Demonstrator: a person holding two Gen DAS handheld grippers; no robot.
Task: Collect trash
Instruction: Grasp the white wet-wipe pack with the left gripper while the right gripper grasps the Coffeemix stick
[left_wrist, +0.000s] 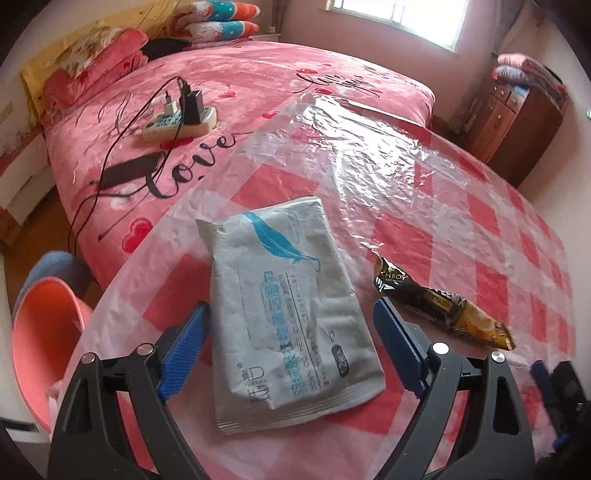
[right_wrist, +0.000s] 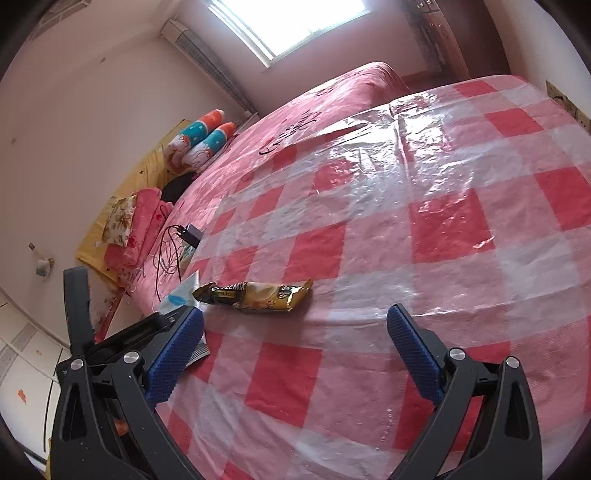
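The left fingers (left_wrist: 201, 325) are standing wide apart, empty, straddling the pouch (left_wrist: 291, 314), and closing flat may be buckling it or snagging the table's (left_wrist: 461, 206) plastic cover, while the right fingers (right_wrist: 406, 332), equally spread and empty, are hovering short of the wrapper (right_wrist: 255, 293).

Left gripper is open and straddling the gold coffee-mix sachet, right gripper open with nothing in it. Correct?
Not quite. In the left wrist view the left gripper is open around the white wet-wipe packet, not the gold coffee-mix sachet, which lies apart on the checked tablecloth. The right gripper is open with nothing in it, as you said.
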